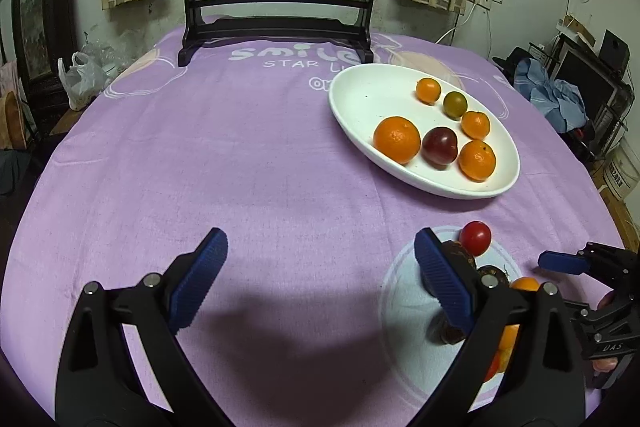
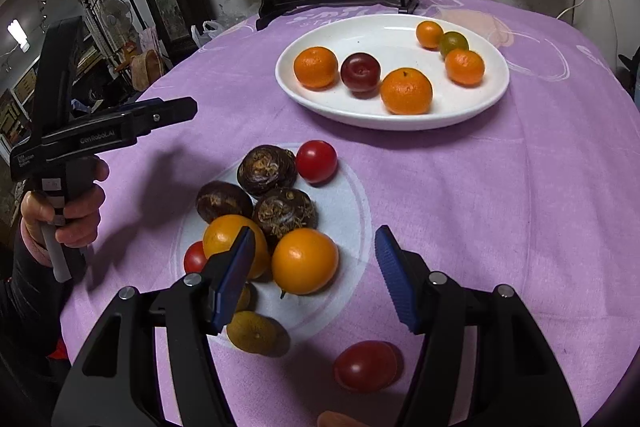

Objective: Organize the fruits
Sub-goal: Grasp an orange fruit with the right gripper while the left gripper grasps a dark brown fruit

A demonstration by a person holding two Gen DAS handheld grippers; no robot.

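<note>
A white oval plate [image 2: 472,107] holds several oranges, a dark red plum [image 2: 360,71] and a green citrus [image 2: 454,43]; it also shows in the left wrist view [image 1: 360,99]. A pile of loose fruit lies on the purple cloth: an orange tomato [image 2: 305,261], dark brown water chestnuts [image 2: 266,169], a red tomato [image 2: 316,161], a green citrus [image 2: 252,333], a red fruit [image 2: 365,365]. My right gripper [image 2: 314,277] is open, just above the orange tomato. My left gripper [image 1: 320,279] is open and empty over bare cloth left of the pile.
A dark wooden stand with a round painted panel [image 1: 280,27] stands at the table's far edge. A plastic bag [image 1: 82,79] lies off the table's left. Cluttered furniture sits at the right [image 1: 580,87].
</note>
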